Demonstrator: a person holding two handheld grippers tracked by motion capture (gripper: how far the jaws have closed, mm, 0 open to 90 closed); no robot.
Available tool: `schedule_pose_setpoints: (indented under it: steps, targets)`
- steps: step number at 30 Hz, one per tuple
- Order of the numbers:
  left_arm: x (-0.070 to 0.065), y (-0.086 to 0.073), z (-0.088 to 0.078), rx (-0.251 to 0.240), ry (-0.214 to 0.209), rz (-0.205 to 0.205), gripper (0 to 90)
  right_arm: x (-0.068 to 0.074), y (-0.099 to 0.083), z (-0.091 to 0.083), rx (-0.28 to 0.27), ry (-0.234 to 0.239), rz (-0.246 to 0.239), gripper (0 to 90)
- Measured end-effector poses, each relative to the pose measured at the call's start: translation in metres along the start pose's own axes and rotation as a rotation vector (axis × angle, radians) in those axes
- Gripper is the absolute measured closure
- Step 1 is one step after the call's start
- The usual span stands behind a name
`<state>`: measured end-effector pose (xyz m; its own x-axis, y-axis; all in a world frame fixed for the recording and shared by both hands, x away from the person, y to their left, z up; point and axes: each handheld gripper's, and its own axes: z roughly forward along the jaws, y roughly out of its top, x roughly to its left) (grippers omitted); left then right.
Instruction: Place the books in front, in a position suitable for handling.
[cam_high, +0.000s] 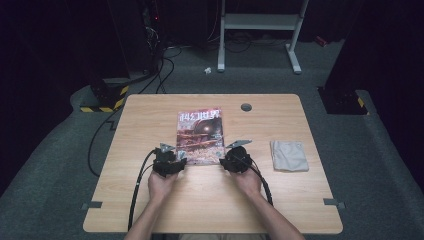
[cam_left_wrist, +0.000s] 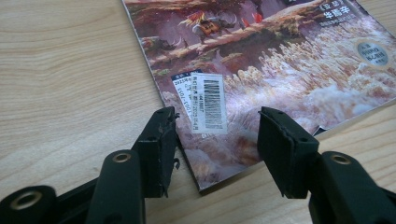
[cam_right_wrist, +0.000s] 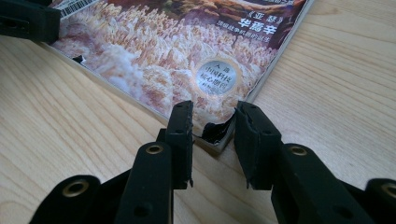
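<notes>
Dark room, pale wooden table (cam_high: 150, 200), and I've got my left gripper (cam_left_wrist: 217, 135) and right gripper (cam_right_wrist: 214, 123) unclenched, straddling the near corners of the glossy illustrated magazine (cam_high: 200, 135), set to pinch.

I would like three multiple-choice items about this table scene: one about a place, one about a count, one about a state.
1. Where does the grey cloth lie?
A. right of the magazine
B. on the magazine
C. left of the magazine

2. How many barcode labels are on the magazine cover?
A. none
B. one
C. three

3. How is the left gripper at the magazine's near corner?
A. shut with nothing between its jaws
B. lifting the magazine high
C. open, with the corner between its jaws

Answers:
1. A, as the high view shows the cloth apart on the wooden table to the right.
2. B, as the left gripper view shows one white label.
3. C, as both jaws stand clear of the corner.
</notes>
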<state>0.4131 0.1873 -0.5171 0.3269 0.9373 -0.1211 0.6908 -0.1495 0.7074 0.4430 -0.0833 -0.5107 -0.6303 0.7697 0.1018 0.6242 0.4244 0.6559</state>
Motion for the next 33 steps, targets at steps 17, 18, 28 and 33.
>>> schedule_pose_setpoints:
  steps: [17, 18, 28, 33]
  targets:
    - [-0.015, -0.005, 0.0, -0.017, -0.016, 0.01, 47.8, -0.007, -0.013, -0.011, -0.01, 0.002, 0.002, 67.5]
    - [-0.017, -0.005, 0.001, -0.021, -0.018, 0.007, 47.7, -0.007, -0.015, -0.013, -0.009, 0.002, 0.009, 67.5]
    - [-0.026, -0.007, 0.0, -0.02, -0.036, 0.023, 47.7, -0.01, -0.024, -0.021, -0.006, -0.003, 0.008, 67.5]
    - [-0.033, -0.01, 0.0, -0.025, -0.04, 0.029, 47.7, -0.013, -0.031, -0.027, -0.012, -0.001, 0.01, 67.5]
